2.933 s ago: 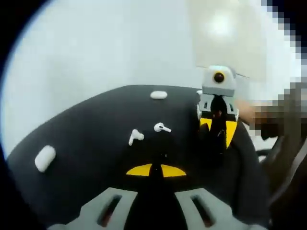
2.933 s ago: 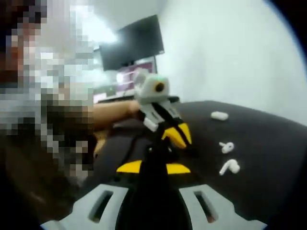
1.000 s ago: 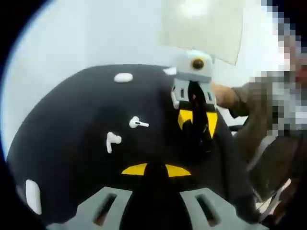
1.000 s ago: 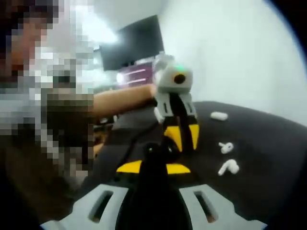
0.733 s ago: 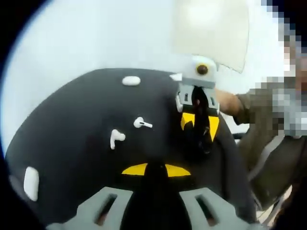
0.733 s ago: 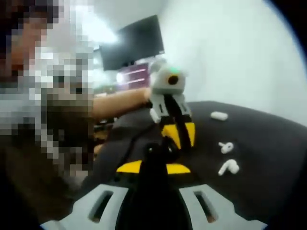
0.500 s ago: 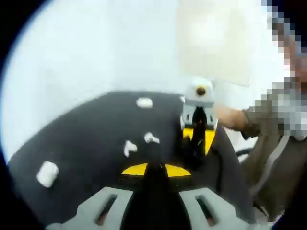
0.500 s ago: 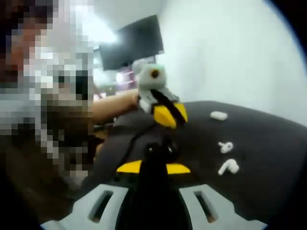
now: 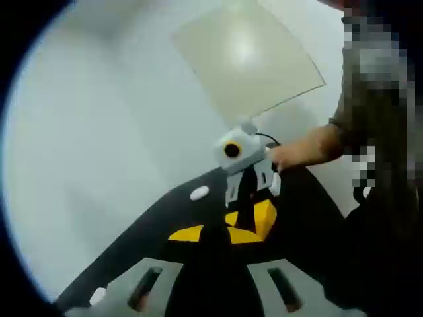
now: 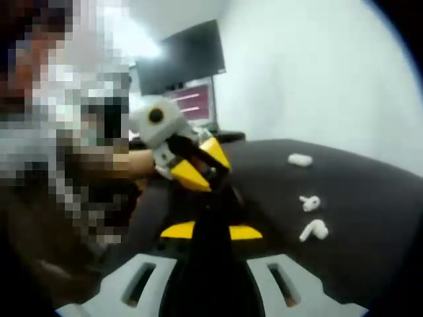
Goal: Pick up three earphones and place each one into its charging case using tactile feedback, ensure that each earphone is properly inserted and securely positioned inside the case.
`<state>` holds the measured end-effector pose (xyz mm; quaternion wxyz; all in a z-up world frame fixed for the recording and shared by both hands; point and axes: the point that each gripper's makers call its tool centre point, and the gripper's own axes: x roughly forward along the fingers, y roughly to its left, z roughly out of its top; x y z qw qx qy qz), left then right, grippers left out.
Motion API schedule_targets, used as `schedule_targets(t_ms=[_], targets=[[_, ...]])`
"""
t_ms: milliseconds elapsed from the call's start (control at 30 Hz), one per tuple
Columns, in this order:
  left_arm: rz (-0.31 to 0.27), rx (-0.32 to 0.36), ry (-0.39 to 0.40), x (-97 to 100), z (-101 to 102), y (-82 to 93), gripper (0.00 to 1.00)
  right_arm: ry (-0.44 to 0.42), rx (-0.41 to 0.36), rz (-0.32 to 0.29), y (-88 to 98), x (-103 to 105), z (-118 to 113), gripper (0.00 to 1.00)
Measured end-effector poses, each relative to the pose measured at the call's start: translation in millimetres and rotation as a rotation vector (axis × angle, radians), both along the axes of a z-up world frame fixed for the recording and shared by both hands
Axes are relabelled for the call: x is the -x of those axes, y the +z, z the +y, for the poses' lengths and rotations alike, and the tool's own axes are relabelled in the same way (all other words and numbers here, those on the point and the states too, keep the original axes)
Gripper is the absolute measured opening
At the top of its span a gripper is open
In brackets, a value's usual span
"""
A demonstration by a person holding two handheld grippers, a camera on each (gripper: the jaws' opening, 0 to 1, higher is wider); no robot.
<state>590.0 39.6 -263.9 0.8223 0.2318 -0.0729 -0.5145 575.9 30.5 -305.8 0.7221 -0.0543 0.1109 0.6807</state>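
1. In the right gripper view, two white earphones lie on the dark surface (image 10: 370, 198) to the right: one earphone (image 10: 308, 202) farther off, and a second earphone (image 10: 314, 230) nearer, both small with short stems, close together but apart.
2. Beyond them, a white oval charging case (image 10: 299, 159) rests flat on the surface, well apart from the earphones.
3. The right gripper (image 10: 211, 232) has its yellow-tipped fingers brought together, with nothing seen between them.
4. The left gripper (image 10: 198, 166) shows at left in the same view, tilted, held in a hand (image 10: 109, 165); its yellow fingers meet at the tips, holding nothing.
5. In the left gripper view, a white oval case (image 9: 199, 193) lies at the far edge of the surface, and another white item (image 9: 97, 296) sits at the near left, too blurred to identify.
6. A screen (image 10: 182, 56) hangs on the far wall.
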Motion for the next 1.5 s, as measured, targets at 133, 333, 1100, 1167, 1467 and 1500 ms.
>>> schedule_targets(t_ms=[133, 333, 1100, 1167, 1467, 1500], targets=[[-0.016, 0.004, 0.002, -2.7, -4, 1.6, 0.1, 0.002, -0.001, -0.002, 0.0, -1, 0, 0.18], [-0.04, 0.008, 0.004, -2.3, -5, -3.8, 0.1, 0.004, 0.0, -0.006, 0.1, -1, 0, 0.18], [-0.115, -0.018, 0.004, 11.8, 8, -2.6, 0.1, 0.006, 0.001, -0.025, -0.3, 2, 0, 0.18], [-0.138, -0.028, 0.007, 12.3, 7, -2.8, 0.1, 0.006, 0.002, -0.029, -0.3, 2, 0, 0.18], [-0.172, -0.094, 0.026, 9.0, -4, -3.0, 0.1, 0.009, 0.003, -0.041, 0.2, 1, 0, 0.18], [-0.175, -0.105, 0.031, 8.7, -4, -3.3, 0.1, 0.009, 0.003, -0.041, 0.1, 1, 0, 0.18]])
